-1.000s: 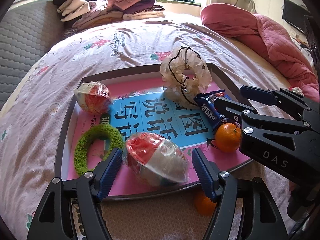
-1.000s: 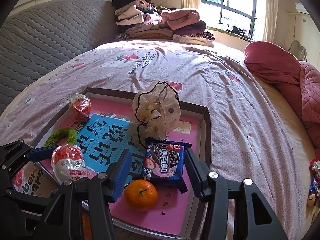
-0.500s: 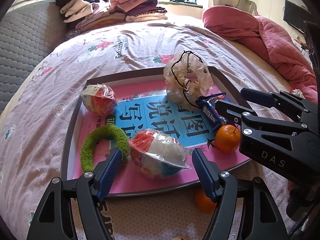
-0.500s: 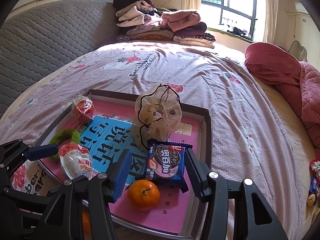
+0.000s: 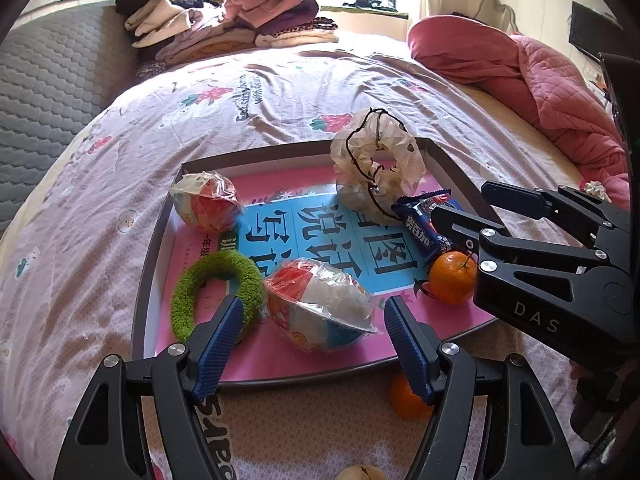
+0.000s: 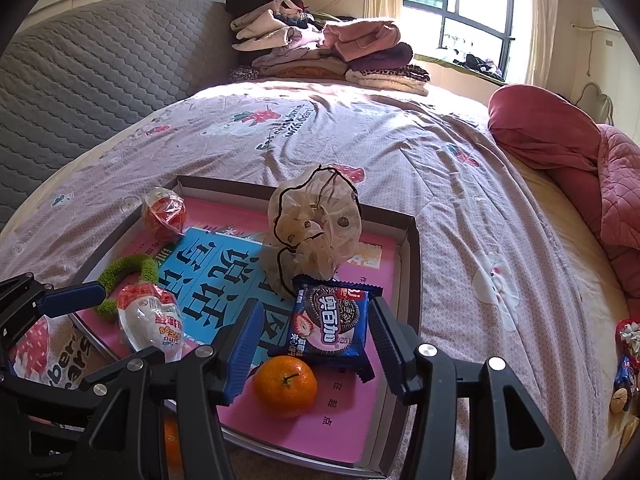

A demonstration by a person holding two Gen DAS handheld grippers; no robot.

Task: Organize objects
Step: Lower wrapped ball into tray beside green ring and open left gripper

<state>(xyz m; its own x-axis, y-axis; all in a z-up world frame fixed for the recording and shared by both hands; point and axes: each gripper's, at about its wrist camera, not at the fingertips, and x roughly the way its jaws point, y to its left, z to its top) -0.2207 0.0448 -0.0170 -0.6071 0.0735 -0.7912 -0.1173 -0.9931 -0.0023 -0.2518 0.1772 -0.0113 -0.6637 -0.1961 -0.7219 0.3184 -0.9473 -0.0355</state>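
A: How do the jaws stand?
B: Both wide, gripping nothing. The left gripper (image 5: 312, 344) frames the wrapped ball (image 5: 320, 308), lower centre of the tray (image 5: 160, 240).
A: The right gripper (image 6: 312, 344)?
B: Around the cookie packet (image 6: 332, 320), above the orange (image 6: 285, 386).

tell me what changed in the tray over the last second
The wrapped ball between the left hand-held gripper fingers rolled slightly, so its white side turned more to the right; the open jaws do not press it. The right hand-held gripper, cookie packet, tangerine, green ring and tray stayed put.
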